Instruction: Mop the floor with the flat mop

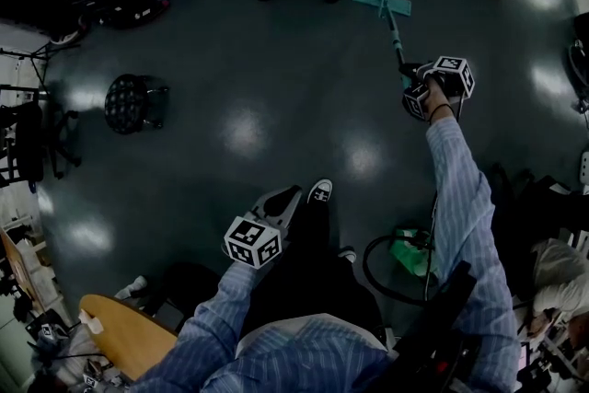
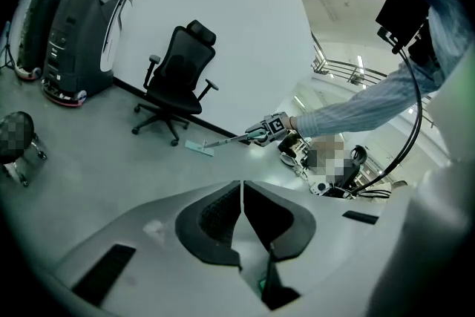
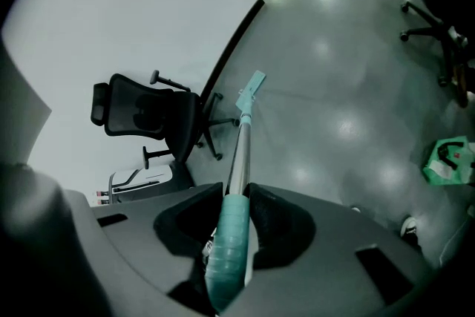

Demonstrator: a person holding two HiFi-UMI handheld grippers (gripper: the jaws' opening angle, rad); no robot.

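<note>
The flat mop with the thin silver pole (image 1: 394,30) is out in front of the person, on their right side. Its flat, blue-green, box-shaped head (image 1: 382,1) lies on the shiny dark grey floor (image 1: 230,69). The head is near the white wall and close to the wheels of a black office chair (image 3: 145,111). The pole leans back from the head up to the right gripper (image 1: 411,78). The low part of the pole is blue-green, the middle is bare shiny metal, and the top has a fat blue-green grip (image 3: 230,234).

The right gripper (image 3: 237,197) is pinching that grip. Its two black jaws press on it from both sides, and the pole sticks straight out between them. The person's arm in a blue striped sleeve (image 1: 460,189) is stretched far forward.

The left gripper (image 1: 283,198) is held low and close to the body, just above a black and white shoe (image 1: 319,190). Its jaws (image 2: 242,197) are pressed together with nothing between them. It is well apart from the mop.

A round black stool (image 1: 129,103) stands far off to the left.
</note>
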